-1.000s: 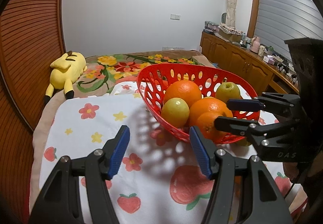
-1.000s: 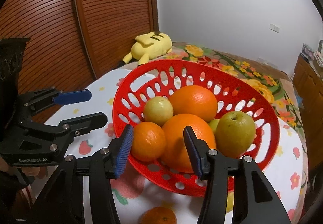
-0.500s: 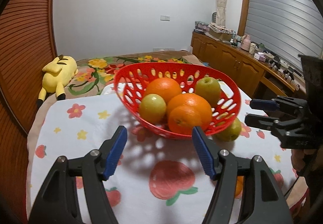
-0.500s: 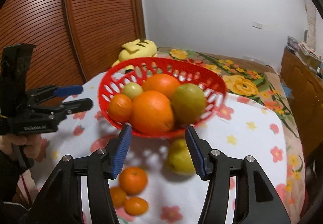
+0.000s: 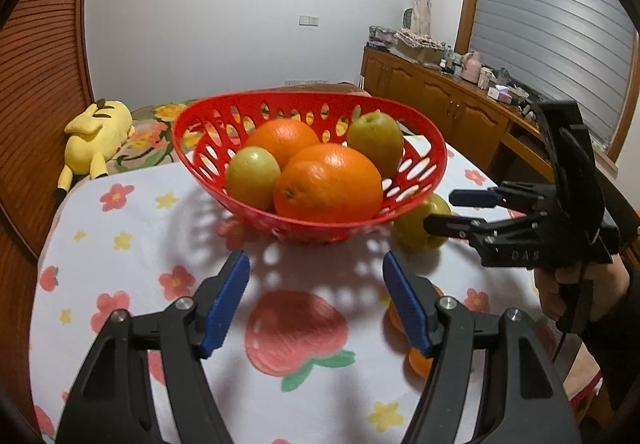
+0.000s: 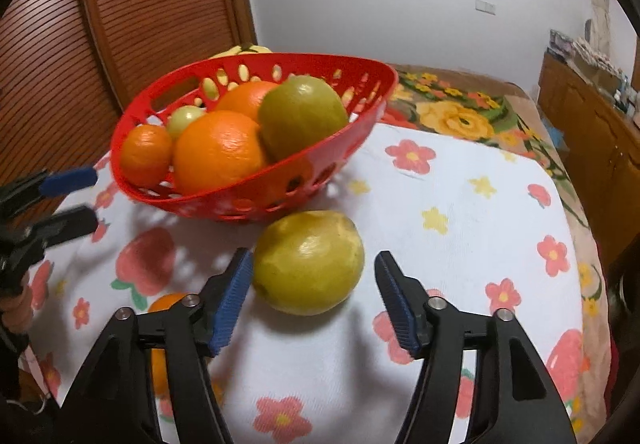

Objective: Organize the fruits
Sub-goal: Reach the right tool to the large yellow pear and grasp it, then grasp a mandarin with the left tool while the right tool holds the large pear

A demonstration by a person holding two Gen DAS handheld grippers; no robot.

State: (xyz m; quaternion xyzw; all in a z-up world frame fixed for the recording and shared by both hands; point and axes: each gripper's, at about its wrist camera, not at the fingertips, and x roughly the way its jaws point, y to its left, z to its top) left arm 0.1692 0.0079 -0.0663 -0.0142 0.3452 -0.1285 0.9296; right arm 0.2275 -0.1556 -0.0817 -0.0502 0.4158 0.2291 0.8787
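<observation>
A red basket [image 6: 352, 148] stands on the tabletop [image 6: 460, 236], which has a white cloth with flowers and strawberries. In the right wrist view the basket sits in the upper left of the frame, its long side running from lower left to upper right. It holds two big oranges [image 6: 218, 152], a small orange [image 6: 146, 154] and two green fruits [image 6: 302, 122]. Just in front of the basket, at the centre of that frame, a yellow-green fruit [image 6: 308, 268] lies on the cloth, its long axis about left to right. The right gripper [image 6: 312, 294] is spread wide around it; the left blue finger [image 6: 232, 300] is almost at the fruit, but I cannot tell if it touches. Small oranges [image 6: 168, 302] lie at lower left, partly hidden. The left gripper [image 5: 316, 302] is also spread wide, holding nothing, low in its frame before the basket. A yellow plush toy [image 5: 98, 132] lies at the far left.
</observation>
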